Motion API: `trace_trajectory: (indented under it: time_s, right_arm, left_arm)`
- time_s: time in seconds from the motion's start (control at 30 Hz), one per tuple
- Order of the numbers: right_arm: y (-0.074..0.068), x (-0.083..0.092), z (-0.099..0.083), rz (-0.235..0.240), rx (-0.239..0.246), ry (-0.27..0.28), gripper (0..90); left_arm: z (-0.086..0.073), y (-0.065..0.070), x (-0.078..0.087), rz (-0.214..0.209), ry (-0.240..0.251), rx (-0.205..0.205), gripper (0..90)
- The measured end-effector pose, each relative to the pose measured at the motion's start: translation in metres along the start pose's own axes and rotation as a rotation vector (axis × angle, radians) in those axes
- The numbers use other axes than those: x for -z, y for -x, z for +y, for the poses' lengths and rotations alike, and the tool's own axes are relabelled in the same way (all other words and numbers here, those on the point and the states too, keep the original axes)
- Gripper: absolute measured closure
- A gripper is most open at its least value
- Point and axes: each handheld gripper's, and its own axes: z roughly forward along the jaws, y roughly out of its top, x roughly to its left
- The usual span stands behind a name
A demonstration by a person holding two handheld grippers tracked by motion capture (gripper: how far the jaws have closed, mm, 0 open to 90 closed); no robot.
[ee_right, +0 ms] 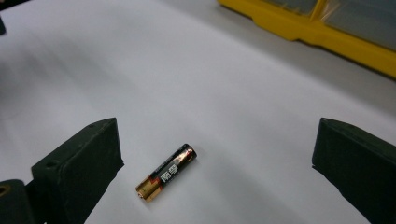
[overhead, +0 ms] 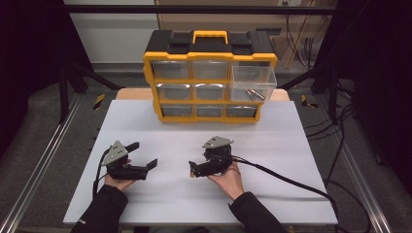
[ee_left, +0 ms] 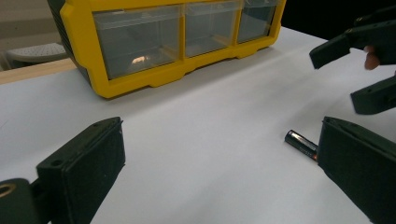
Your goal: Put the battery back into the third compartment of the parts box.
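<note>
- Currently, the small black-and-gold cylindrical battery lies flat on the white table surface, between the two grippers and untouched.
- The right gripper has its jaws apart, straddling the battery without contact.
- The left gripper also has its jaws apart; the battery lies just beside its right jaw.
- The yellow-and-black plastic drawer organiser has its clear top-right drawer pulled out, with metal pieces inside.
- Judgement: grasping is not yet done; pick-up and placing in a drawer probably remain.
</note>
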Motion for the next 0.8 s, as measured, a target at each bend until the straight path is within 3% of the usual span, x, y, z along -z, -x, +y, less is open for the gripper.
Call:
trace_trajectory:
  time_s: [0.37, 0.63, 0.8]
  right_arm:
    - [-0.004, -0.027, -0.016, 0.036, -0.006, -0.079, 7.7]
    - [-0.005, -0.036, -0.023, 0.068, 0.027, -0.125, 24.0]
    - [-0.005, -0.036, -0.024, 0.108, 0.021, -0.148, 38.7]
  left_arm:
    - [0.0, 0.0, 0.0, 0.0, -0.002, 0.0, 0.7]
    - [0.0, 0.0, 0.0, -0.001, -0.001, 0.002, 0.7]
    - [0.0, 0.0, 0.0, -0.001, -0.001, 0.001, 0.7]
